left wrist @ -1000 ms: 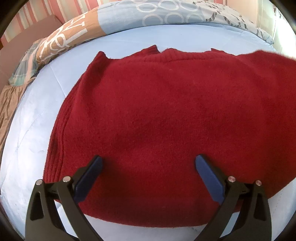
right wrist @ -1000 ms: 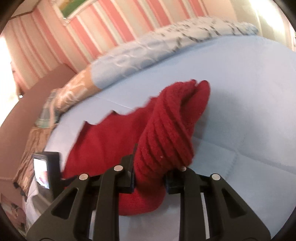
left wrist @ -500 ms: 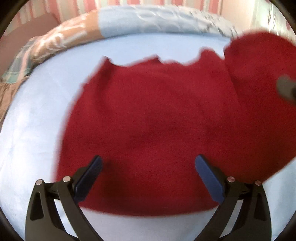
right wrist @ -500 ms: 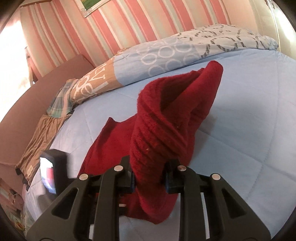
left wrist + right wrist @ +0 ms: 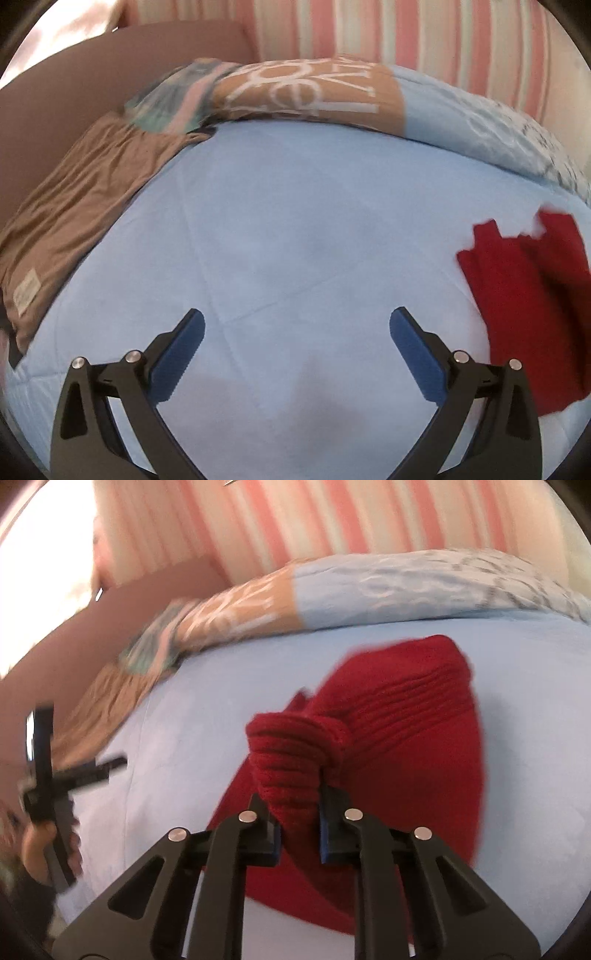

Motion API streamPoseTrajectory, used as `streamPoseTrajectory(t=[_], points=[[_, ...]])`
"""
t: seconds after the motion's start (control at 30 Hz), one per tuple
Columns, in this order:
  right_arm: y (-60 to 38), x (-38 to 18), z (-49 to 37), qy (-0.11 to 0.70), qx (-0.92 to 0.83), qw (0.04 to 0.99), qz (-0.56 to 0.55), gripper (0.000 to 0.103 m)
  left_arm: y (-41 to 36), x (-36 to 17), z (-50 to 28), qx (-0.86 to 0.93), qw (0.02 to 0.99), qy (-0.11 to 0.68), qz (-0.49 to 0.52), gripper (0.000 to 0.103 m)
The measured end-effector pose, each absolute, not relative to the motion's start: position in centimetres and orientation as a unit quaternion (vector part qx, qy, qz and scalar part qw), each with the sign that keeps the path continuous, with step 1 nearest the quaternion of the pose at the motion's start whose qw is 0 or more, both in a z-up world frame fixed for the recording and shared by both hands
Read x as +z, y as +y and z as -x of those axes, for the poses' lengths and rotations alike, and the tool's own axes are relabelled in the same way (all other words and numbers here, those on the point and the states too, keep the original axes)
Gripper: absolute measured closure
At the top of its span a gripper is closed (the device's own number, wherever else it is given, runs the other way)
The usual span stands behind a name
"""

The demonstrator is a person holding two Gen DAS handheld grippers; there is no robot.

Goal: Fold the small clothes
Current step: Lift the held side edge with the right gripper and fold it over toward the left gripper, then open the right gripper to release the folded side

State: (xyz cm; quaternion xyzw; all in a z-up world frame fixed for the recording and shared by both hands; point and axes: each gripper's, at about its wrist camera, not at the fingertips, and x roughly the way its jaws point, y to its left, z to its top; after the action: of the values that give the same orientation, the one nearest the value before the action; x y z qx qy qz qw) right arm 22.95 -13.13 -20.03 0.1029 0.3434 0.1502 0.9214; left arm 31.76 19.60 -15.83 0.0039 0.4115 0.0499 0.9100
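A red knitted sweater (image 5: 399, 746) lies on the light blue bed sheet (image 5: 177, 760). My right gripper (image 5: 297, 830) is shut on a bunched ribbed edge of the sweater (image 5: 291, 753) and holds it folded over the rest of the garment. In the left wrist view the sweater (image 5: 524, 291) shows only at the far right. My left gripper (image 5: 295, 332) is open and empty above bare sheet (image 5: 295, 236), well left of the sweater. It also shows in the right wrist view (image 5: 55, 775) at the far left, held in a hand.
A patterned rolled duvet (image 5: 314, 92) runs along the back of the bed. A brown cloth (image 5: 74, 214) lies at the left edge beside the brown headboard (image 5: 55, 96). A pink striped wall (image 5: 332, 517) stands behind.
My left gripper has swung left off the sweater and now faces bare sheet. My right gripper has carried the gripped sweater edge over and down across the garment.
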Motion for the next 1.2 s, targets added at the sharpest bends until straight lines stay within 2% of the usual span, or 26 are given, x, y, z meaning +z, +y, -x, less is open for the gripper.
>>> streamPoseTrajectory(t=[0.27,0.4,0.5,0.6,0.67,0.73,1.0,1.2], points=[[-6.1,-26.1,-21.7,0.417,0.185,0.890,0.020,0.089,18.5,-17.3,-30.0,0.034,0.905,0.424,0.008,0.002],[-6.8,-25.9,-22.4,0.425,0.194,0.884,0.010,0.088,17.1,-17.7,-30.3,0.023,0.904,0.427,-0.005,0.002],[-6.9,-25.7,-22.8,0.437,0.209,0.875,0.013,0.082,16.7,-18.0,-30.8,0.019,0.903,0.429,-0.007,0.002],[-7.8,-24.0,-22.1,0.433,0.216,0.875,0.011,0.073,16.2,-17.8,-31.0,0.012,0.902,0.431,0.001,0.002],[-8.9,-22.4,-21.5,0.423,0.228,0.877,-0.012,0.049,15.7,-17.3,-31.0,-0.009,0.901,0.433,0.019,0.002],[-10.7,-20.8,-20.5,0.398,0.227,0.889,-0.021,0.042,14.4,-16.7,-30.6,-0.048,0.899,0.433,0.030,0.002],[-19.6,-21.2,-21.0,0.404,0.125,0.903,-0.071,0.041,5.0,-16.6,-29.2,-0.227,0.856,0.463,0.036,0.002],[-23.0,-21.4,-20.7,0.396,0.092,0.909,-0.089,0.041,1.1,-18.3,-29.4,-0.269,0.824,0.496,0.052,0.002]])
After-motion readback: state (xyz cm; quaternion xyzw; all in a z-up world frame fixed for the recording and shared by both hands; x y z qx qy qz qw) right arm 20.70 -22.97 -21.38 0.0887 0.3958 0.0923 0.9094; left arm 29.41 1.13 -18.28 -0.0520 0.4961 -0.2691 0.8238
